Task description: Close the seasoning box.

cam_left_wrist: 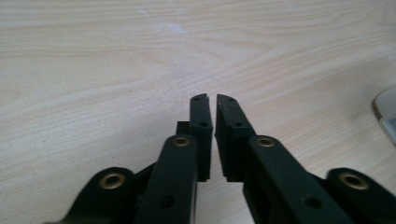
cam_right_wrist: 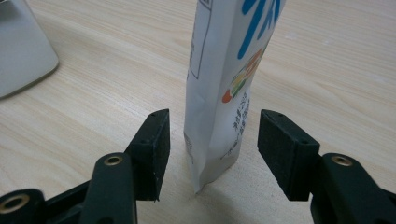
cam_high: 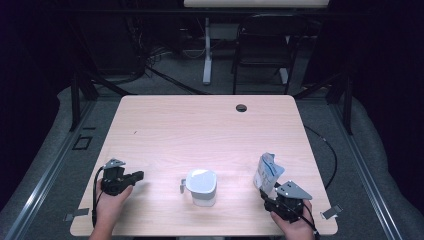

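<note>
Pouch (cam_right_wrist: 219, 88) stands upright right between our right hand-held gripper's (cam_right_wrist: 212, 154) spread jaws, not touching yet, while our left hand-held gripper (cam_left_wrist: 212, 100) sits nearly closed, empty.

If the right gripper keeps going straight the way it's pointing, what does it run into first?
The standing pouch. It stands upright on the table in line between the open jaws of the right gripper, apparently untouched by either pad, so it would likely slide between them.

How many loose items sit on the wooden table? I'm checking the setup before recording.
2. A white plastic pitcher stands near the table's front centre, and an upright white printed pouch stands to its right, between the open right gripper's jaws, untouched.
</note>
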A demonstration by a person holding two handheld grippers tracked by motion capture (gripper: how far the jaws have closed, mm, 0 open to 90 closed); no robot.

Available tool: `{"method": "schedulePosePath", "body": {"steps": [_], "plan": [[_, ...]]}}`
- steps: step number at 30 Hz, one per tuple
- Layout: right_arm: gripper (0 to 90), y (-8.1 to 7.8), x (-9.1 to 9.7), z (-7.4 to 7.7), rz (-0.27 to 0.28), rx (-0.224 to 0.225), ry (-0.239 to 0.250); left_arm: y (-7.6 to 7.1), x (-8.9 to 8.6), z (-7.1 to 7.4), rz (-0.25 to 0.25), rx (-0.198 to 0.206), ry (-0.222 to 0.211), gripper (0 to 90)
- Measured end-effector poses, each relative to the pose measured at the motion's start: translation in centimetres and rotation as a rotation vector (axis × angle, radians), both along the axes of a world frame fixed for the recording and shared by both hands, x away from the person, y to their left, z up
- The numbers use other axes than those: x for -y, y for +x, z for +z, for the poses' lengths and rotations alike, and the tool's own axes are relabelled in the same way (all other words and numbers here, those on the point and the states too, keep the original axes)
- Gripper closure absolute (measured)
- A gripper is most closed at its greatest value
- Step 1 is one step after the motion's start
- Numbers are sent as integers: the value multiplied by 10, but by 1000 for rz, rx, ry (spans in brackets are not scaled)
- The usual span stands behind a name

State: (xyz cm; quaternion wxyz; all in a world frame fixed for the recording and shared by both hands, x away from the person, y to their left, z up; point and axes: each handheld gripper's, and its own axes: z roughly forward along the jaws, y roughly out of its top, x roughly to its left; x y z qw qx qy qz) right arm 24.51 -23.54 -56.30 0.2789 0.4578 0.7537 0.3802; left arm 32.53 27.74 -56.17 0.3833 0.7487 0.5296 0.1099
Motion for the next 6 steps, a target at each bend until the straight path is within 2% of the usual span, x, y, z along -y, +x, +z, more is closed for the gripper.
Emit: {"method": "schedulePosePath", "body": {"steps": [2,3,6], "plan": [[440,0,0,0,4,0,-1,1,0,-1,13,11,-2,736],[440,0,0,0,8,0,-7,1,-1,0,10,5,-4,714],[439,1,1,-2,14,-2,-17,1,0,3,22,22,1,652]]}}
